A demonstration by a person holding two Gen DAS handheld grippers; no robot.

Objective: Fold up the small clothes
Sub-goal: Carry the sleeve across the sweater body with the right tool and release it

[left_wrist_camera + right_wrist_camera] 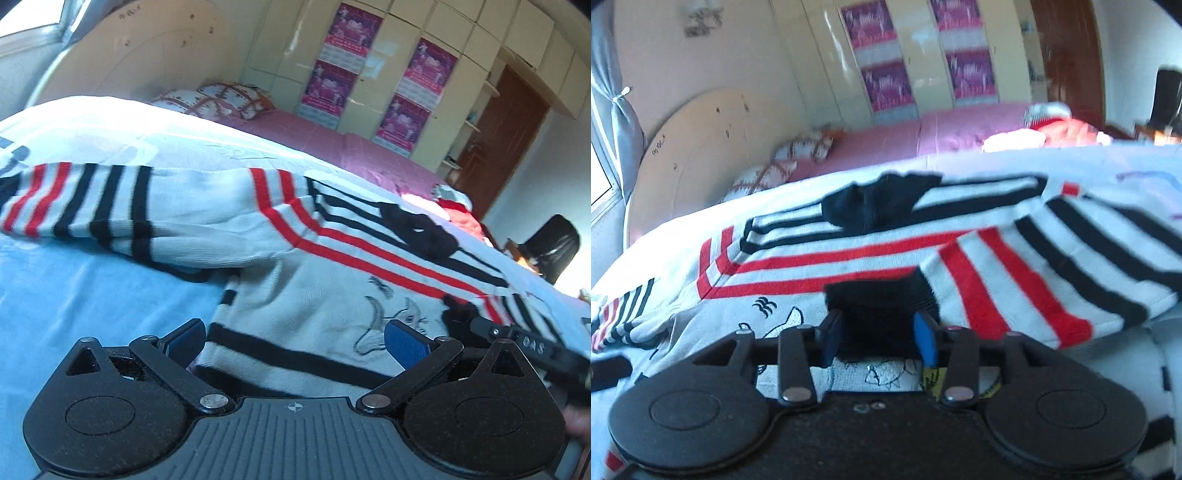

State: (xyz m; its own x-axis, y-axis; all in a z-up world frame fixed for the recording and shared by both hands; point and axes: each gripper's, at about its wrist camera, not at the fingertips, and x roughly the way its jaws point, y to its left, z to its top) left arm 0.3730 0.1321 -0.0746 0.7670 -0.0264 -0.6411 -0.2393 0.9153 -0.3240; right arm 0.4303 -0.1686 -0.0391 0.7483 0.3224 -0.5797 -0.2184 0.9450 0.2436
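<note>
Left tongs (293,341) wide over sweater (314,295); right tongs (879,341) half-open around black cuff (875,306), pillows (798,155) behind

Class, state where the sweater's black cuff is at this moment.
In the right wrist view, the black cuff sits low and central between the right gripper's blue pads, over the sweater's red stripes.
</note>
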